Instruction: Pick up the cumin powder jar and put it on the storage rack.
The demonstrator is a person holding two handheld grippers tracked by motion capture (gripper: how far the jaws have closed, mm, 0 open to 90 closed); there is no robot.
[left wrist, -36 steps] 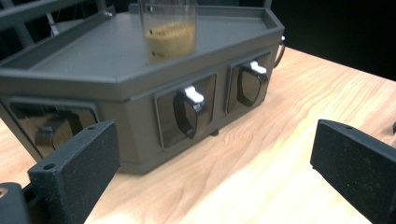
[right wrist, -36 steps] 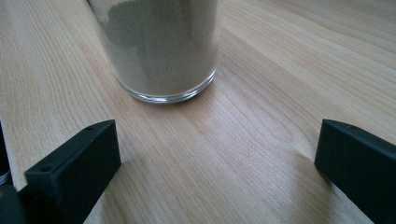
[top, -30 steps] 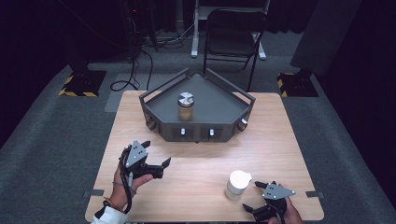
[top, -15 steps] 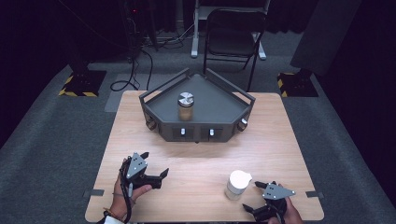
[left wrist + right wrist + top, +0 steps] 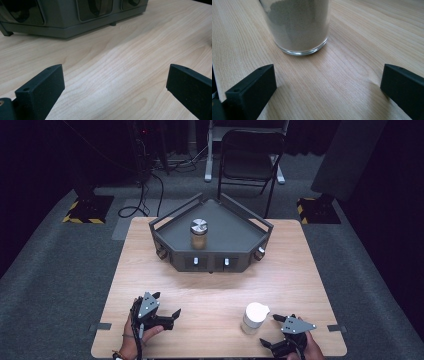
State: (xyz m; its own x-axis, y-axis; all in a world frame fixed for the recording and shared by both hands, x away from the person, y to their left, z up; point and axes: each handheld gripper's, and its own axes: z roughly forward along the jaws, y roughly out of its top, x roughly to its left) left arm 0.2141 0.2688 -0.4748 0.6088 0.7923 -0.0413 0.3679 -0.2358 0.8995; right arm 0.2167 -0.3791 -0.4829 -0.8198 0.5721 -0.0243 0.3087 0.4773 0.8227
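Jar (image 5: 298,25) just ahead of right tool (image 5: 327,85), apart.

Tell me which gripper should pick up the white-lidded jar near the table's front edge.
Right. The right gripper sits open just beside the white-lidded jar, which stands straight ahead of its spread jaws in the right gripper view. The left gripper is open too, but well across the table.
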